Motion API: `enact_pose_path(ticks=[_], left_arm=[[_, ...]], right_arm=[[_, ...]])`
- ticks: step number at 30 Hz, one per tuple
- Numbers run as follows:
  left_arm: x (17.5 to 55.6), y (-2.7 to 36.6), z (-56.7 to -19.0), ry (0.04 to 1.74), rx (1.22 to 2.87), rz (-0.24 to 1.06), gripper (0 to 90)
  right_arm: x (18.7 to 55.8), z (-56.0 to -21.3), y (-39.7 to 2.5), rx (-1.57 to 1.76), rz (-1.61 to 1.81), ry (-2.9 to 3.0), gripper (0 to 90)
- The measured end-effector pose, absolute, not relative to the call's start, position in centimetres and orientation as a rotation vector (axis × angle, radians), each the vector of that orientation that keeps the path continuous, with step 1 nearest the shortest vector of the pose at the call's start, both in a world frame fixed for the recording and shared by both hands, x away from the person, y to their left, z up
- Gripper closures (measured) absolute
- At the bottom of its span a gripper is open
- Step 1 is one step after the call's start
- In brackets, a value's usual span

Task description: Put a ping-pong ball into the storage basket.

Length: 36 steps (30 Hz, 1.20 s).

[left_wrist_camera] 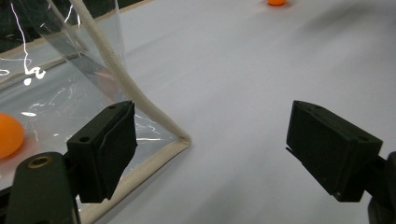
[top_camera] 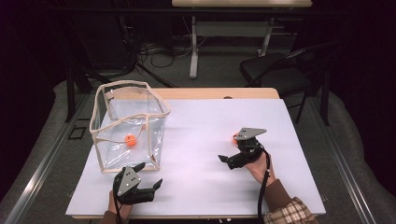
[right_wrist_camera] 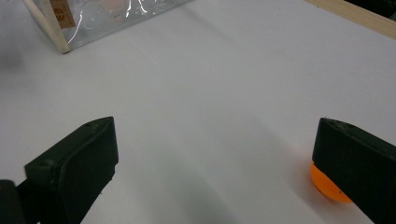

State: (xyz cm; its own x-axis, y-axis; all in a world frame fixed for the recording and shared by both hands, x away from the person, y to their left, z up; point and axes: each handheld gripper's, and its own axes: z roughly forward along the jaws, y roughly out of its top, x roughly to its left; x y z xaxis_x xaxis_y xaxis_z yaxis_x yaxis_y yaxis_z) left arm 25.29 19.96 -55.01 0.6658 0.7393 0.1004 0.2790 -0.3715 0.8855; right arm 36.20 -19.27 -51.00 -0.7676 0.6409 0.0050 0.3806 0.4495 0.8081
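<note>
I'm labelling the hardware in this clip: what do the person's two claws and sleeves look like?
Each hand holds a black claw with two blocky jaws: the left claw and the right claw. Each carries a grey three-cornered plate on top and trails a black cable. The right sleeve is brown with a plaid cuff.

Orange ball (right_wrist_camera: 329,186) at lower right of right gripper view mostly hidden behind the jaw. Second orange ball (left_wrist_camera: 8,134) cut by left edge in left gripper view. Clear bag (left_wrist_camera: 70,70) cropped at upper left.
</note>
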Motion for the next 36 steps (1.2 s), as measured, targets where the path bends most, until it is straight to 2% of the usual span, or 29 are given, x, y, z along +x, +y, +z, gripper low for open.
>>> enact_pose_path(ticks=[36], left_arm=[[25.3, 20.0, -55.1, 0.798, 1.946, 0.622, 16.0]], right_arm=[[40.2, -52.2, -22.7, 1.052, 1.164, 2.332, 0.0]])
